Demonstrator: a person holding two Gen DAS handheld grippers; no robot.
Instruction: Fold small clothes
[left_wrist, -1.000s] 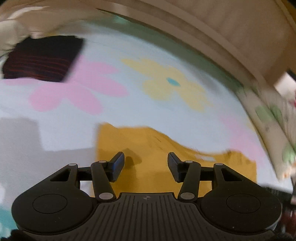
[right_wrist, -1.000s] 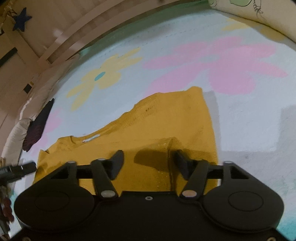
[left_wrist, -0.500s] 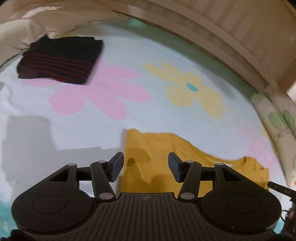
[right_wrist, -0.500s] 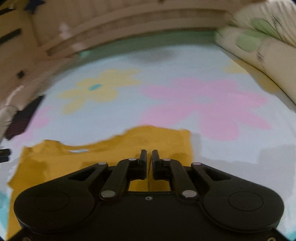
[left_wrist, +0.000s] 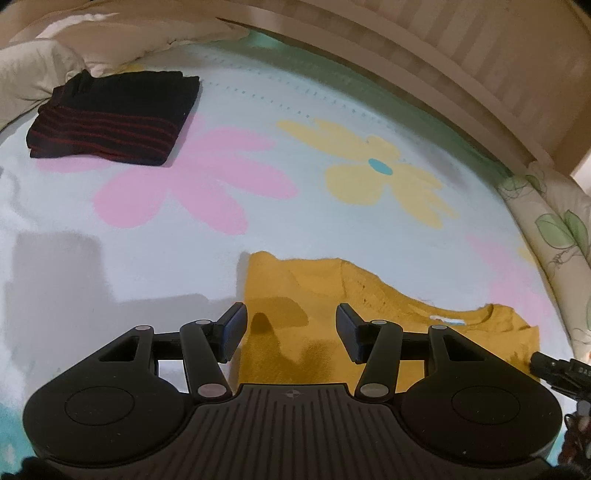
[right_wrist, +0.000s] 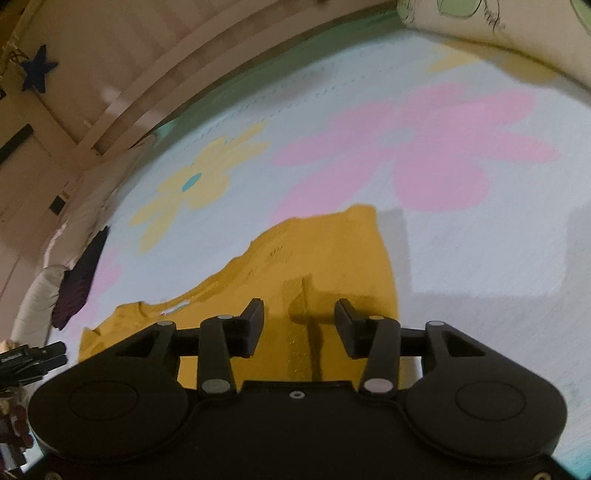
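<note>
The mustard-yellow shirt (left_wrist: 314, 332) lies flat on the bed (left_wrist: 258, 229), whose pale blue cover carries large pink and yellow flower prints. Taking the shirt as the landmark, the left tool (left_wrist: 291, 328) hovers over its near left corner with jaws spread apart and nothing between them; only the shirt's fabric shows in the gap, with the jaws' shadows falling on it. The right tool (right_wrist: 299, 325) sits over the shirt's opposite end, above a narrow raised fold in the cloth. Its jaws have just been opening and now stand released, with the fold visible below the gap but no pad pressing on it. The shirt's neckline with a small white label (left_wrist: 445, 320) lies along the far edge, toward its right side in the left wrist view. A folded dark garment with red stripes (left_wrist: 110, 122) rests on the bed well beyond the shirt, far off to its left, beside a cream pillow (left_wrist: 33, 77). A leaf-patterned pillow (left_wrist: 554, 229) borders the bed to the shirt's right. Beyond the shirt, a pale wooden bed rail (left_wrist: 424, 55) runs along the far side.
</note>
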